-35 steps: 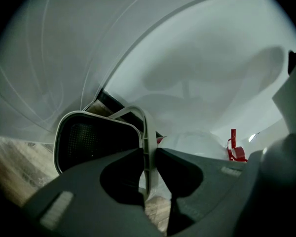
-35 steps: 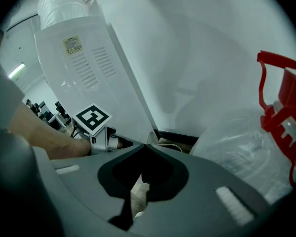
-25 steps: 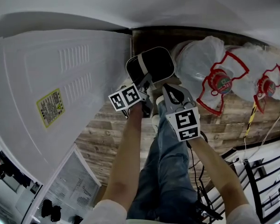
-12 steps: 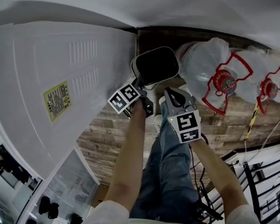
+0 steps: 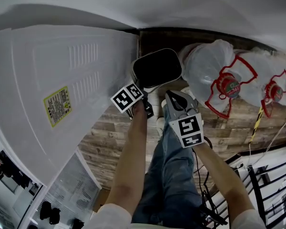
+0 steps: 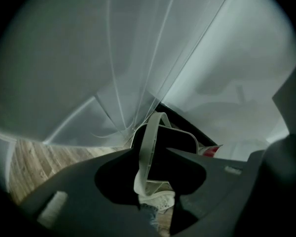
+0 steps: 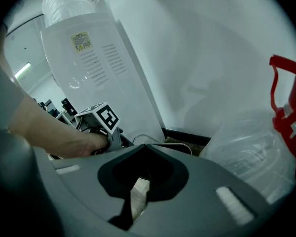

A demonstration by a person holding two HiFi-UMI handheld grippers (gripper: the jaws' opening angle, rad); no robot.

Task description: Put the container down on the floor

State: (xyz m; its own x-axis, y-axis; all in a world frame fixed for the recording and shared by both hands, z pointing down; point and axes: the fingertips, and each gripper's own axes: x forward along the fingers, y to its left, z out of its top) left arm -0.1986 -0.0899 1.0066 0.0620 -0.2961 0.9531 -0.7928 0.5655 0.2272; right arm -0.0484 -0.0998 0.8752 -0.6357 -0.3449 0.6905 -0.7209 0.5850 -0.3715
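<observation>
- L gripper [image 6: 150,154]: jaws clamped on the white handle [image 6: 148,132] of the container [image 5: 157,67], strap running up btwn them.
- R gripper [image 7: 145,146]: jaws shut tight, nothing in em. Sits just beside the L one, over the jeans leg [image 5: 174,175].
- container = white bin, dark inside, low over the wood floor [image 5: 109,137], right by the big white appliance [image 5: 62,89] & the wall [image 5: 205,8]. Can't tell if it's touching the floor tbh.
- water jugs [image 5: 207,66] w/ red handles on the R gripper's side of it.

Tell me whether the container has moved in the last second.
No, not noticeably. In the head view the container, its handle in the left gripper, keeps its place beside the red-capped water jug and under the dark baseboard.
</observation>
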